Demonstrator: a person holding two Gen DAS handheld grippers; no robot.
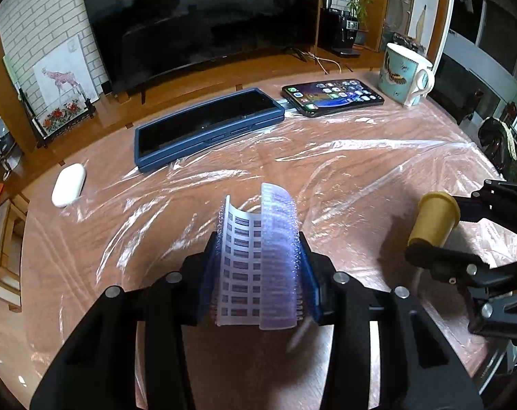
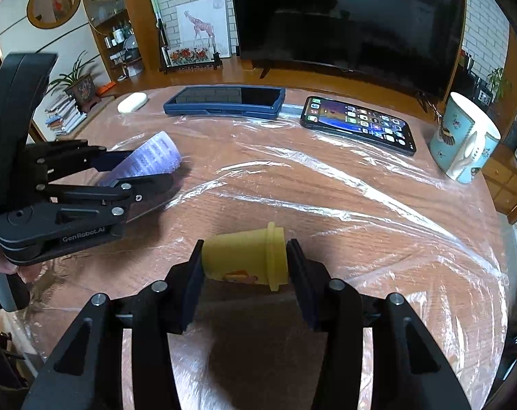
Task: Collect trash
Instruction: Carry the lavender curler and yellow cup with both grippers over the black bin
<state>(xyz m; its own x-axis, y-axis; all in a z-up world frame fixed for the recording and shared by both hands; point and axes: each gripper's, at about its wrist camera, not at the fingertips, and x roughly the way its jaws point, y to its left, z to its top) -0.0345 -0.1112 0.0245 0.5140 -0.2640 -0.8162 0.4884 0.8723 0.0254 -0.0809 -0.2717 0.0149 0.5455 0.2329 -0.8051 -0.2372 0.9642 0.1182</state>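
Note:
A curled sheet of bubbly clear plastic with printed labels (image 1: 275, 212) stands pinched between the blue pads of my left gripper (image 1: 258, 242), which is shut on it just above the table. In the right wrist view that sheet (image 2: 155, 153) sticks out of the left gripper (image 2: 138, 169) at the left. A small yellow cup (image 2: 241, 253) lies on its side, clamped end to end, with my right gripper (image 2: 245, 259) shut on it. The left wrist view shows the same cup (image 1: 434, 217) in the right gripper (image 1: 443, 230) at the right.
Crinkled clear film (image 1: 361, 157) covers the round wooden table. At the far side lie a white case (image 1: 68, 184), a dark device in a blue cover (image 1: 207, 123), a lit phone (image 1: 333, 95) and a patterned mug (image 1: 403, 73). A large television (image 1: 203, 17) stands behind.

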